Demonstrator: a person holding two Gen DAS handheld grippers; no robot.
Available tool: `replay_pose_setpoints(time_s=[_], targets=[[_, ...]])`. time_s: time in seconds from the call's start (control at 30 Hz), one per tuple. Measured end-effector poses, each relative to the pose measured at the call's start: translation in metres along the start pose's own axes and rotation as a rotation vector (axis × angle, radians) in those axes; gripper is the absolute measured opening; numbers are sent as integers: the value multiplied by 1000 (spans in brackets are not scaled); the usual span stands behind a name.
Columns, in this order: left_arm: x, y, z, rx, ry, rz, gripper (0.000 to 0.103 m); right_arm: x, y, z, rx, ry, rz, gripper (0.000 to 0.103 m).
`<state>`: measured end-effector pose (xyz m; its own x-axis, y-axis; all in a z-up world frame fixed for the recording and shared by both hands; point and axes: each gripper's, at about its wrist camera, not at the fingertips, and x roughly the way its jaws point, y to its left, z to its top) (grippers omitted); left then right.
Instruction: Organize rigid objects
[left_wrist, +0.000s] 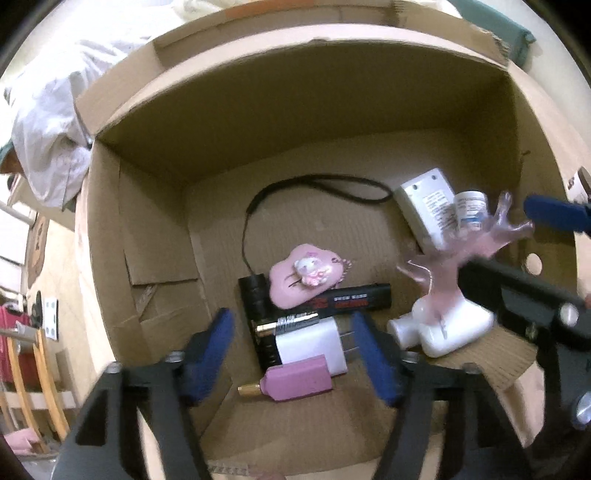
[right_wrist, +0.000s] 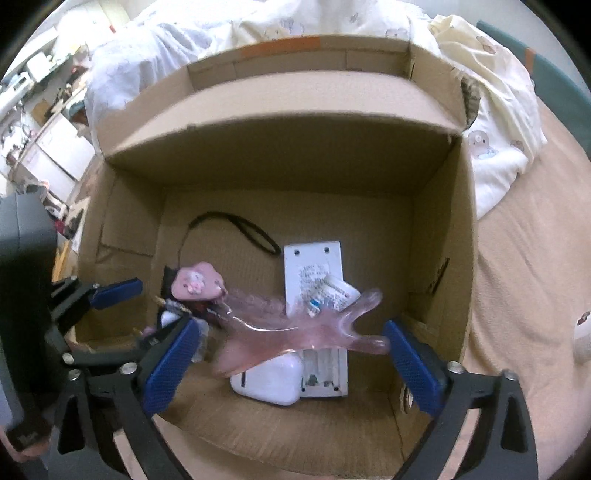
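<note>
- The pink clear hanger (right_wrist: 295, 332) is dropping blurred inside the cardboard box (right_wrist: 280, 110), above the white adapter (right_wrist: 266, 380); nothing is gripping it
- The right tool (right_wrist: 291, 358) and left tool (left_wrist: 295, 350) are both hanging released over the box
- Several items are already lying in the box; what remains outside is not showing

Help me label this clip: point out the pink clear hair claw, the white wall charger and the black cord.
pink clear hair claw (right_wrist: 295, 332), right wrist view, its translucent body.
white wall charger (left_wrist: 314, 343), left wrist view, its flat white face.
black cord (left_wrist: 332, 181), left wrist view, top of its loop.
</note>
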<state>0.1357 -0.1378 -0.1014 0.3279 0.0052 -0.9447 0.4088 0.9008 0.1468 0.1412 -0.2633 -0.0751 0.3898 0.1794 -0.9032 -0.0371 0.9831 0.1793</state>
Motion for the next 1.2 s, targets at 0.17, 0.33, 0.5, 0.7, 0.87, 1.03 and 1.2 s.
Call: replay_pose_setpoints(time_s=[0.17, 0.33, 0.5, 0.7, 0.87, 1.03, 1.2], targets=[[-2, 3, 0, -26, -12, -24, 85, -7, -7, 4, 40, -44, 14, 103], [-10, 15, 1, -66, -35, -31, 85, -10, -9, 6, 47, -60, 17, 103], [-29, 25, -2, -114, -74, -31, 85, -26, -9, 7, 53, -106, 31, 103], [-70, 39, -8, -139, -143, -5, 85, -61, -8, 4, 91, -213, 64, 103], [-110, 59, -30, -224, -219, 12, 85, -90, -5, -11, 99, -268, 71, 103], [-133, 74, -55, -275, -271, 26, 85, -111, -1, -30, 94, -307, 41, 103], [-142, 87, -82, -333, -287, -19, 85, -118, -1, -56, 119, -296, 41, 103]])
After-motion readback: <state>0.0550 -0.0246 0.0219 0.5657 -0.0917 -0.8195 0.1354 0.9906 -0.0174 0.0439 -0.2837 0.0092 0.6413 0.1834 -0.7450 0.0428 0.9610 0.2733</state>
